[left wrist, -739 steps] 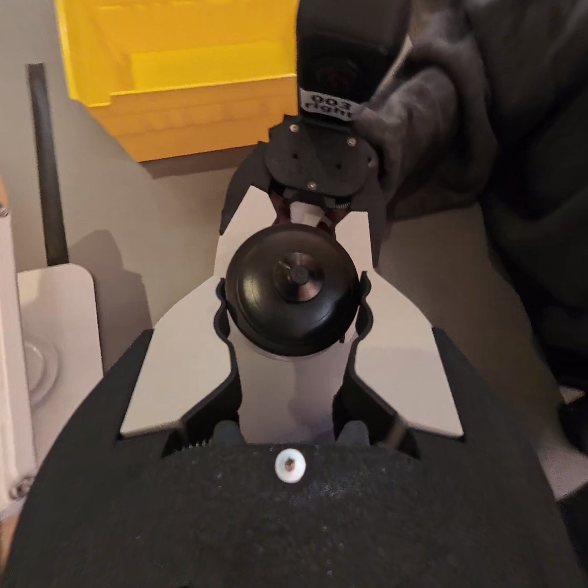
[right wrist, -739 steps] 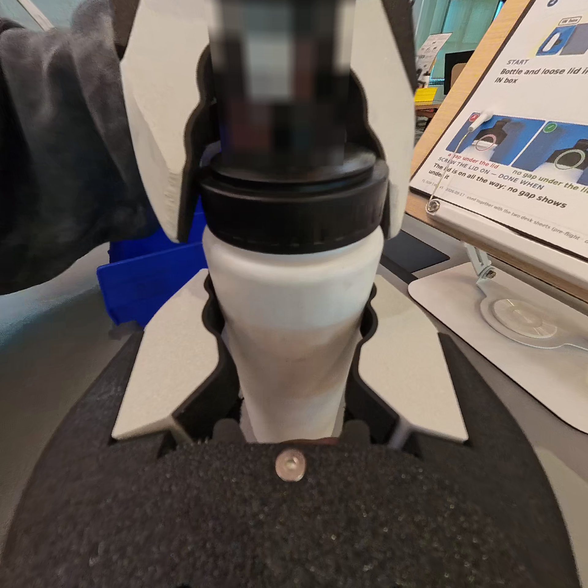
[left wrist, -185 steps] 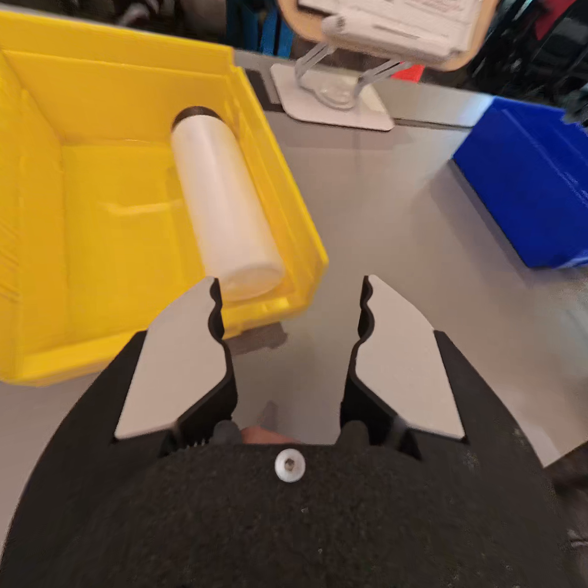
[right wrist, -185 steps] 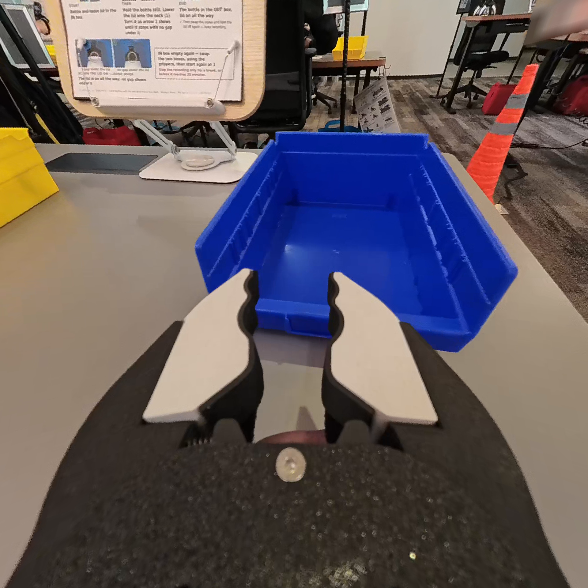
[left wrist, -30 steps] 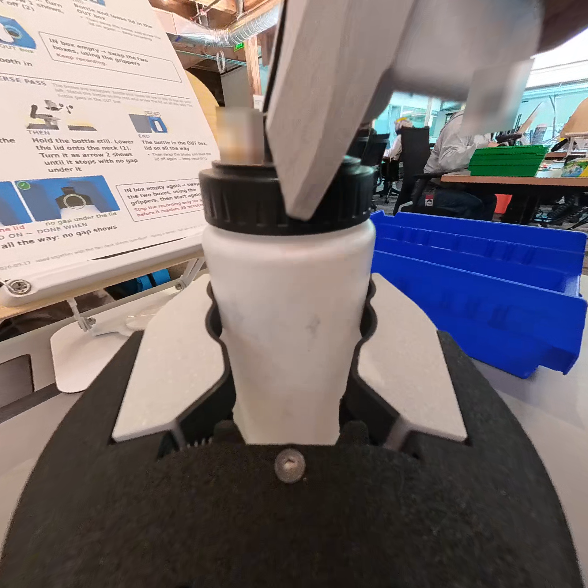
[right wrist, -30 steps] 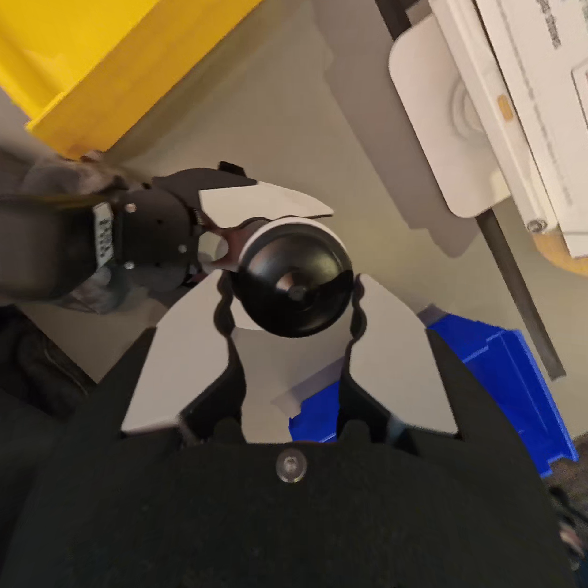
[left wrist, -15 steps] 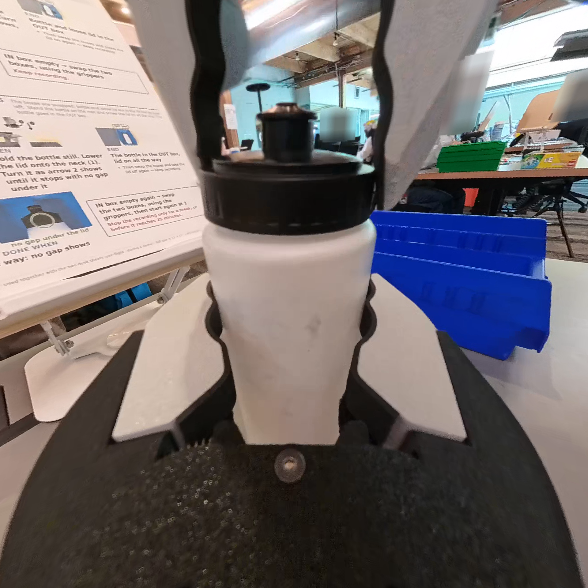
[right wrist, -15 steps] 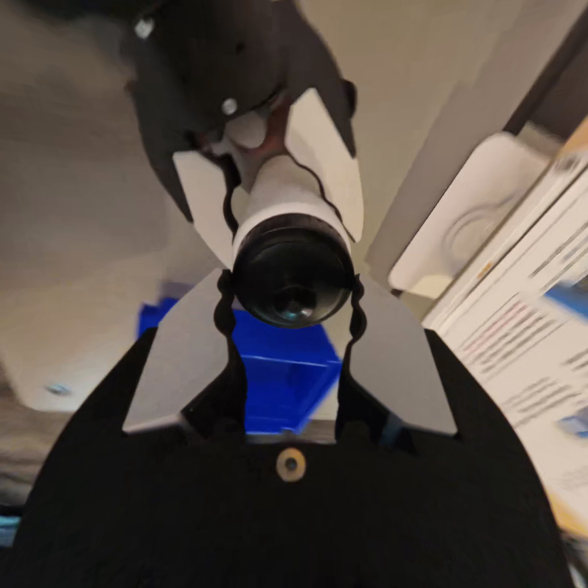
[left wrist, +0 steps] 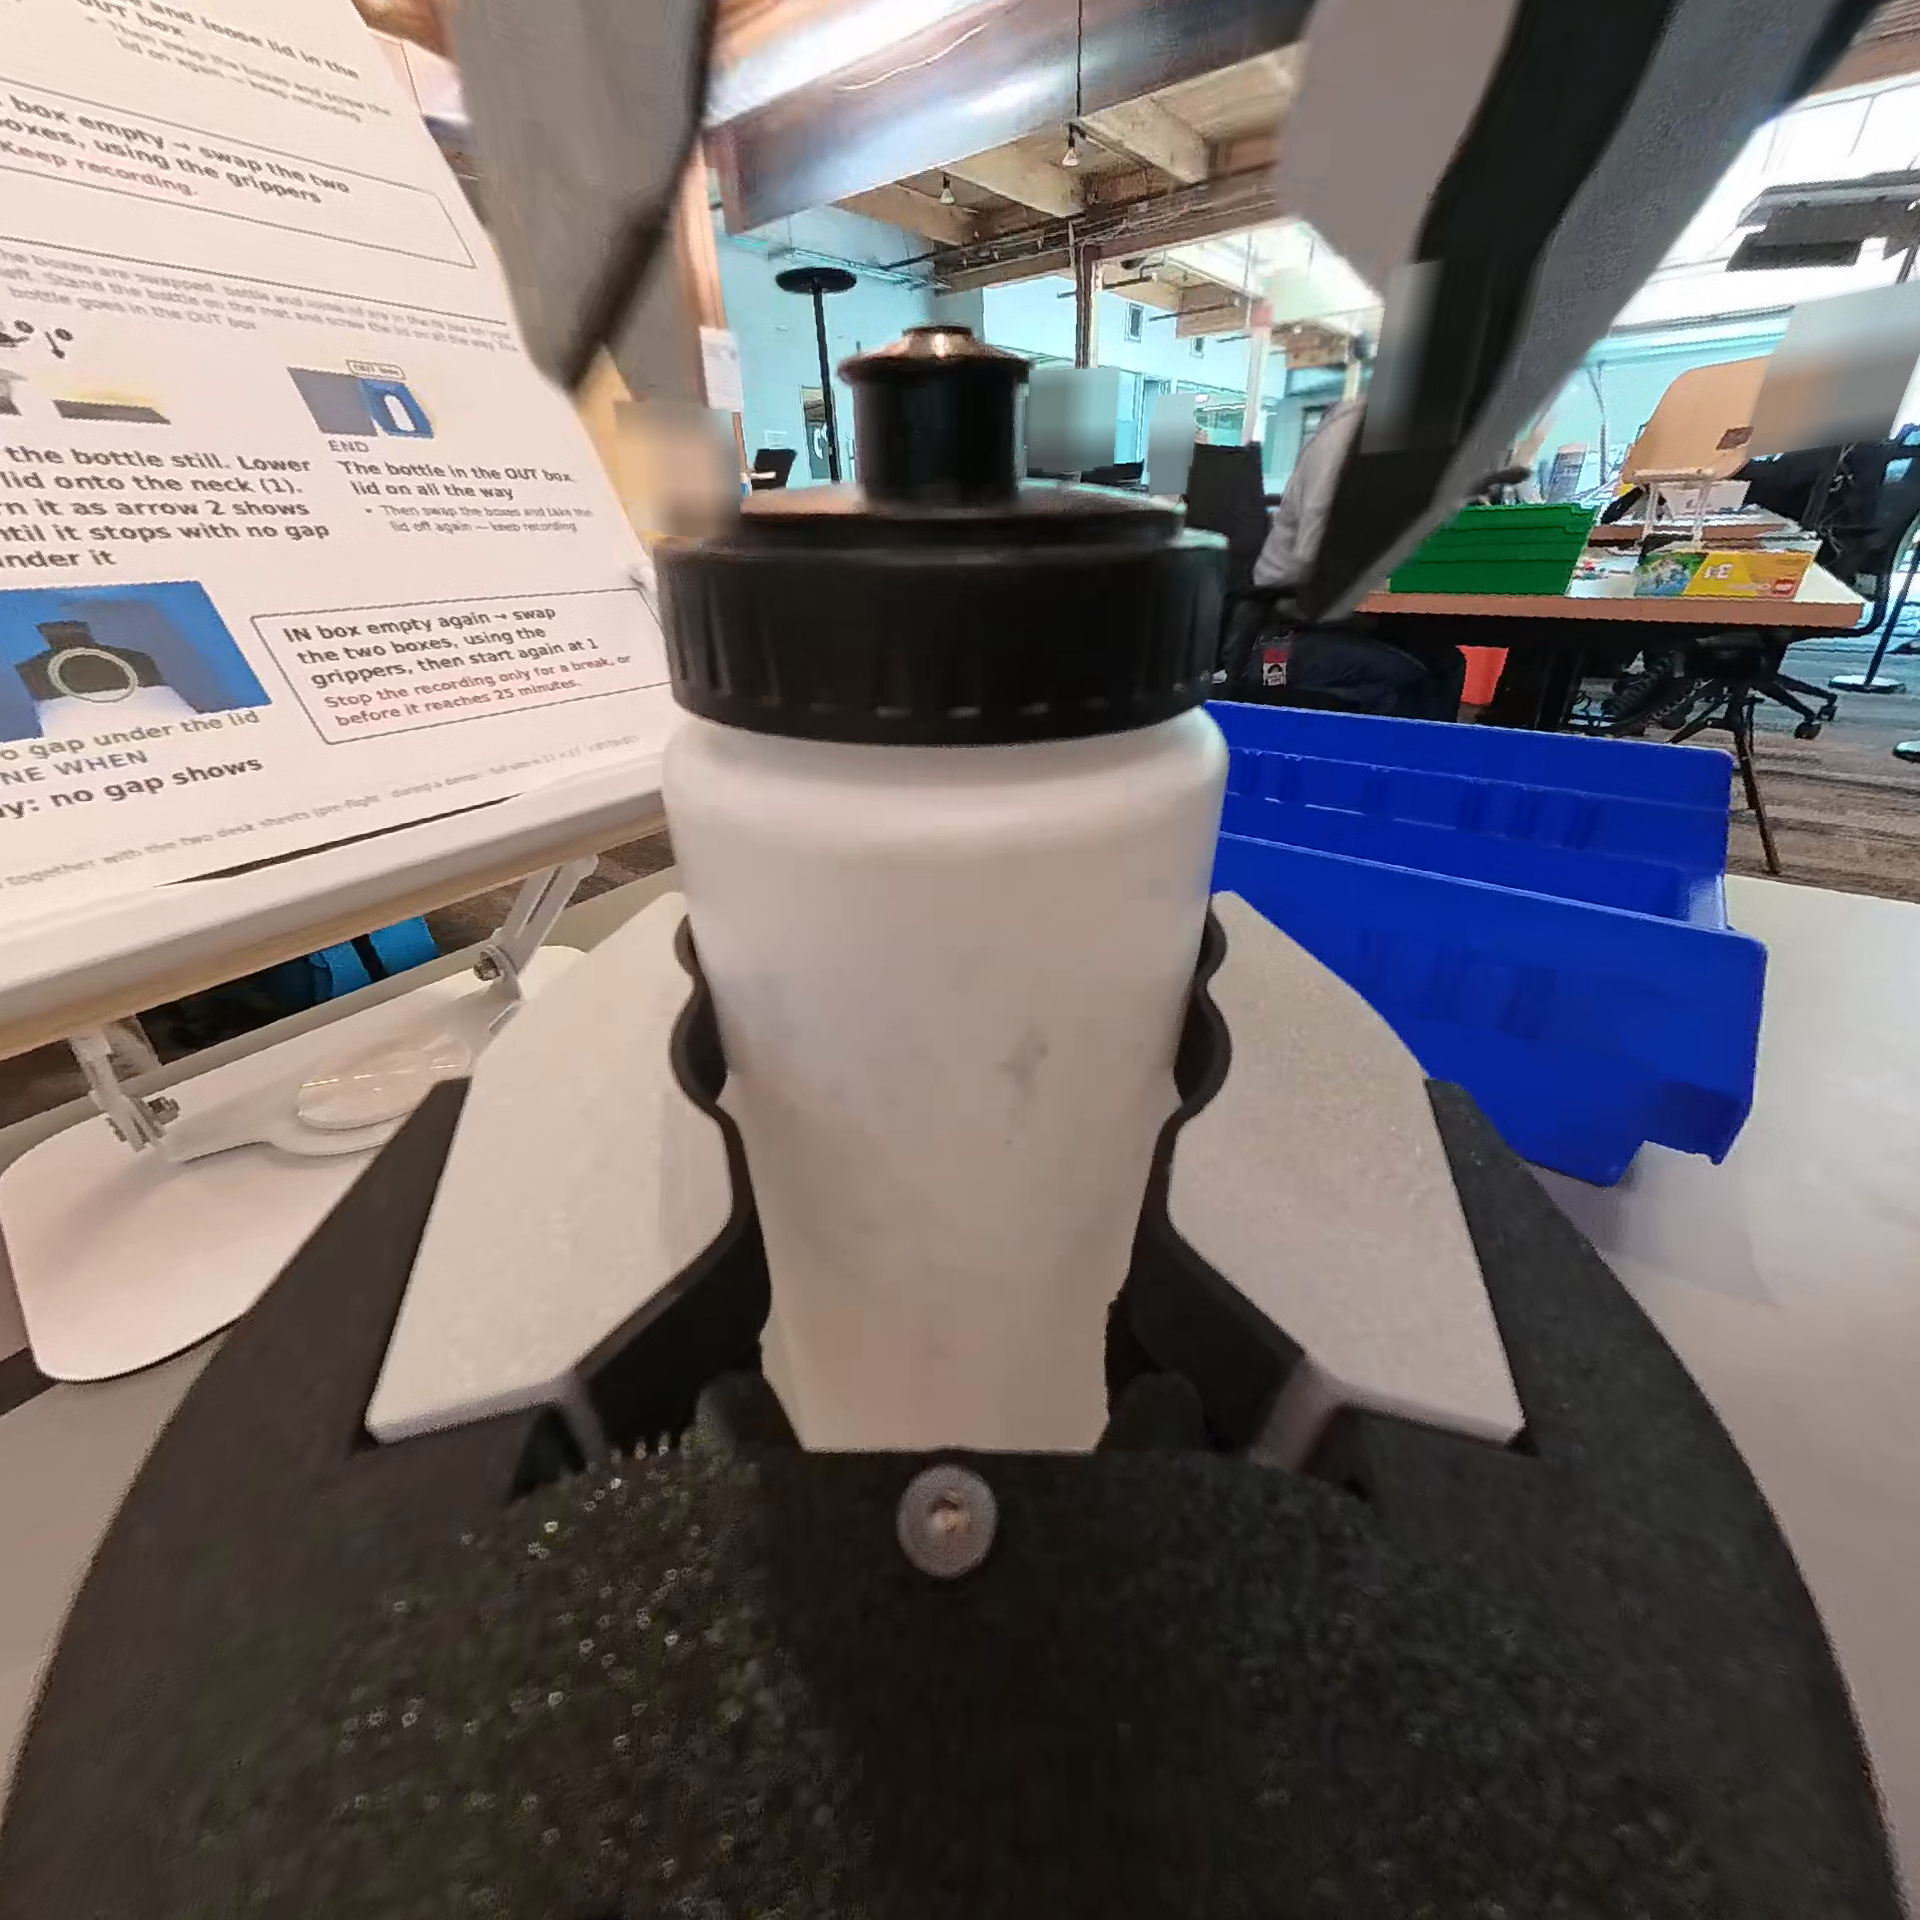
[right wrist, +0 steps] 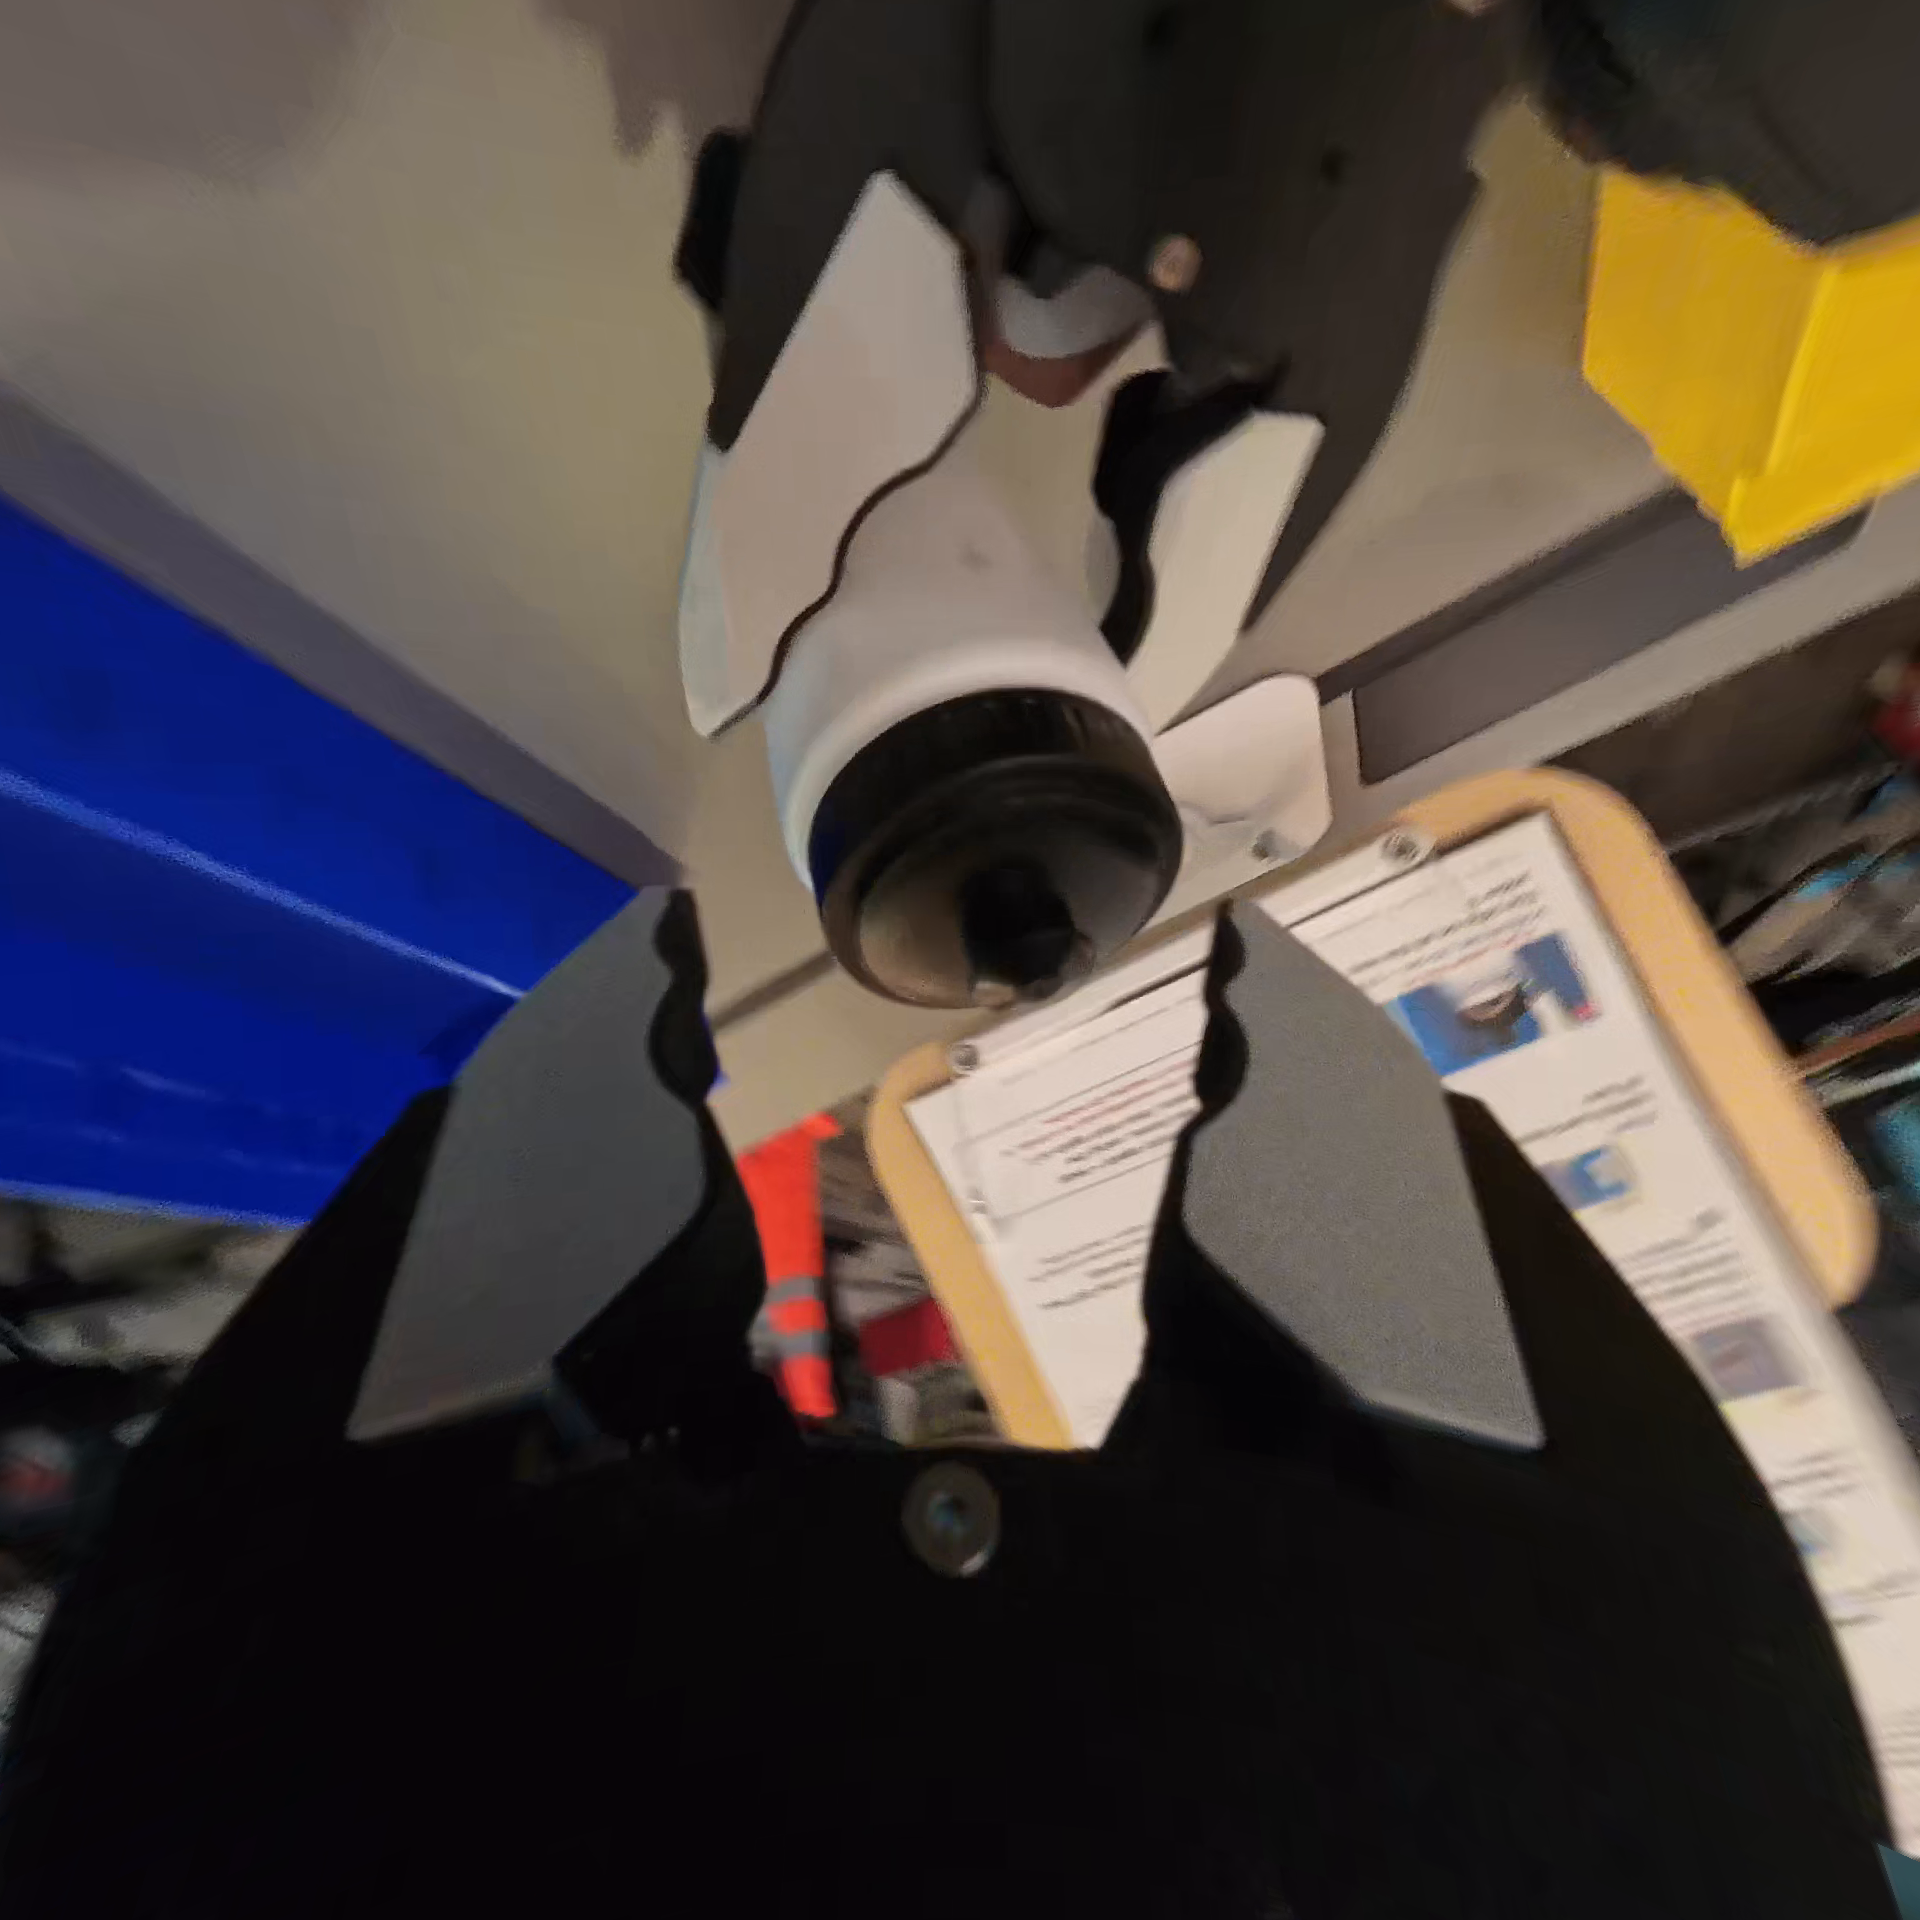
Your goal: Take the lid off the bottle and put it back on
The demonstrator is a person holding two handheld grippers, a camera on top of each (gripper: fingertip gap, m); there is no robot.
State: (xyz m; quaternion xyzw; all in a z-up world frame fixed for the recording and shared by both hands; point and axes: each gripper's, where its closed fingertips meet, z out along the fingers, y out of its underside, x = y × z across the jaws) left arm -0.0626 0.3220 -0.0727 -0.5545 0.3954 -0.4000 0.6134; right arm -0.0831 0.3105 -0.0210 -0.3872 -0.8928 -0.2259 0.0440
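Between the left gripper's [left wrist: 951,1039] fingers the white bottle [left wrist: 940,997] is standing upright, jaws closing tight on its lower body, black lid [left wrist: 935,634] sitting fully on with no gap showing under it. Right gripper [right wrist: 951,935] is hovering just above the lid, jaws spreading wider than the cap and holding nothing. Bottle is looking like light, slightly squeezy plastic with a smooth wall, so it is probably slipping or denting if clamped hard; the waist where the left fingers are sitting is looking like the safest hold. Lid is stiff, its side ribbed, so the ribbed rim is the place to pinch for twisting, not the narrow spout [left wrist: 935,436] on top. Blue bin [left wrist: 1507,935] is sitting just beside the bottle on one side, and the instruction board [left wrist: 260,520] on its stand is leaning close on the other, so sideways room is looking tight. Room above the lid is looking open. Yellow bin [right wrist: 1745,364] is lying well apart on the grey table [right wrist: 312,312].
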